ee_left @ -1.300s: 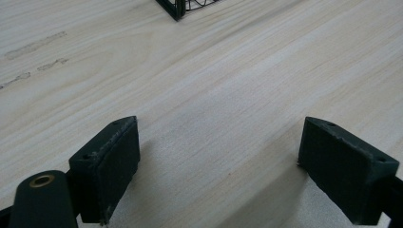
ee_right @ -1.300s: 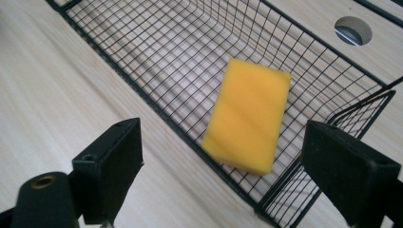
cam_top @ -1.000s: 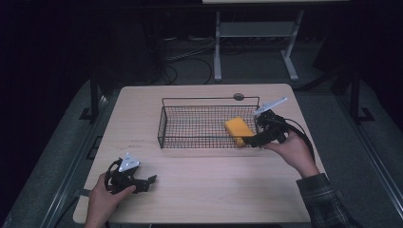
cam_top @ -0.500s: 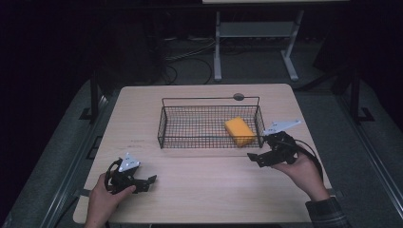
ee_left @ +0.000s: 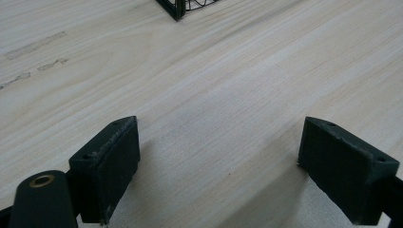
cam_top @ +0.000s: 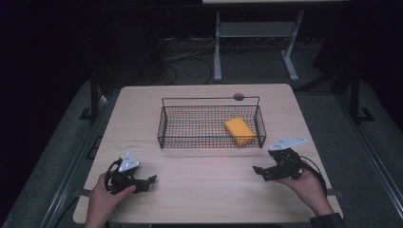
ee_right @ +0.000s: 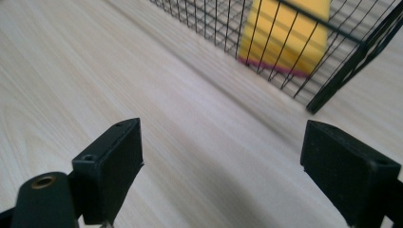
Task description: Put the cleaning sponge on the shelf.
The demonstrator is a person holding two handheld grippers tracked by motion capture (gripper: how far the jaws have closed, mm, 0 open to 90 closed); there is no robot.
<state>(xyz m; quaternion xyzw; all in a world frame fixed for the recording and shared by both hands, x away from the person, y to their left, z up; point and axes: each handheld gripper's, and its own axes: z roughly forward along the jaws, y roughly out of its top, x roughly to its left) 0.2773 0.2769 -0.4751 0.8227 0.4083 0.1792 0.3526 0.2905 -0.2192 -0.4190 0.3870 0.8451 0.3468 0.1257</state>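
Observation:
A yellow sponge (cam_top: pixel 239 131) lies inside the black wire basket (cam_top: pixel 164 128), toward its right end. Through the basket's mesh, the right gripper view shows the sponge (ee_right: pixel 285 33) with a pink underside. My right gripper (cam_top: pixel 259 172) rests low over the table in front of the basket's right corner, open and empty. My left gripper (cam_top: pixel 149 182) sits near the table's front left, open, with bare wood between its jaws. The basket's corner (ee_left: pixel 176 7) shows at the top of the left gripper view.
The light wooden table (cam_top: pixel 204 190) has a small round dark fitting (cam_top: pixel 238 97) just behind the basket. A white metal frame (cam_top: pixel 252 33) and cables lie on the dark floor beyond the table. Faint marks (ee_left: pixel 33 47) stain the wood at left.
My right gripper let go of the sponge inside the basket, then drew back toward the front of the table, standing open. The left gripper has stayed put.

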